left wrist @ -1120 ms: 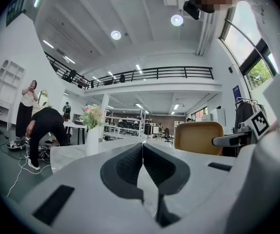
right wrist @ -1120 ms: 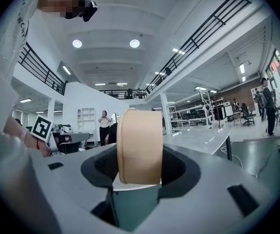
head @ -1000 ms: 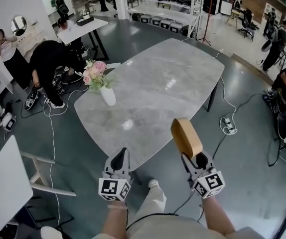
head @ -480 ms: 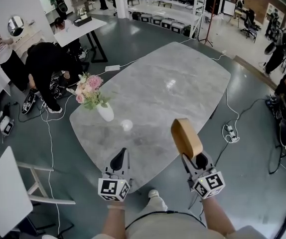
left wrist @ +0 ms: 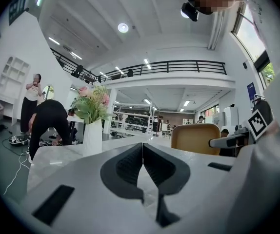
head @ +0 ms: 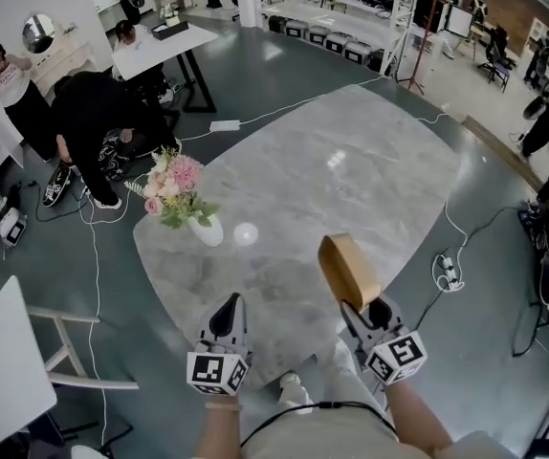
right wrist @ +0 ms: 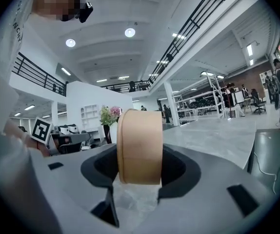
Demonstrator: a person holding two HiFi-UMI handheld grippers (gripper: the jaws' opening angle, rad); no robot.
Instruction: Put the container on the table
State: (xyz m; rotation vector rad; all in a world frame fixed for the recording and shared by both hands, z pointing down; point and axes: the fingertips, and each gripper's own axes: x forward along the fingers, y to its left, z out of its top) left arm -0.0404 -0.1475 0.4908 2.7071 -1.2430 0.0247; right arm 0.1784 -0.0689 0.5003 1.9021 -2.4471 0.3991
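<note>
The container point(head: 346, 269) is a tan, round-cornered box held on edge, upright, between the pads of my right gripper point(head: 359, 306), which is shut on it. In the right gripper view the container point(right wrist: 140, 145) fills the gap between the jaws of the right gripper point(right wrist: 140, 174). It hangs over the near edge of the grey marble table point(head: 351, 170). My left gripper point(head: 229, 306) is beside it, also at the near edge, shut with nothing in it; its left gripper view shows the pads of the left gripper point(left wrist: 142, 152) pressed together and the container point(left wrist: 196, 138) to the right.
A white vase of pink flowers point(head: 203, 226) stands on the table's left part, ahead of the left gripper. Cables and a power strip point(head: 447, 272) lie on the floor at the right. People point(head: 93, 113) bend at the far left. A white side table point(head: 2, 361) stands at lower left.
Both grippers have moved forward with the person, from short of the table to over its near edge. The container stays gripped the same way.
</note>
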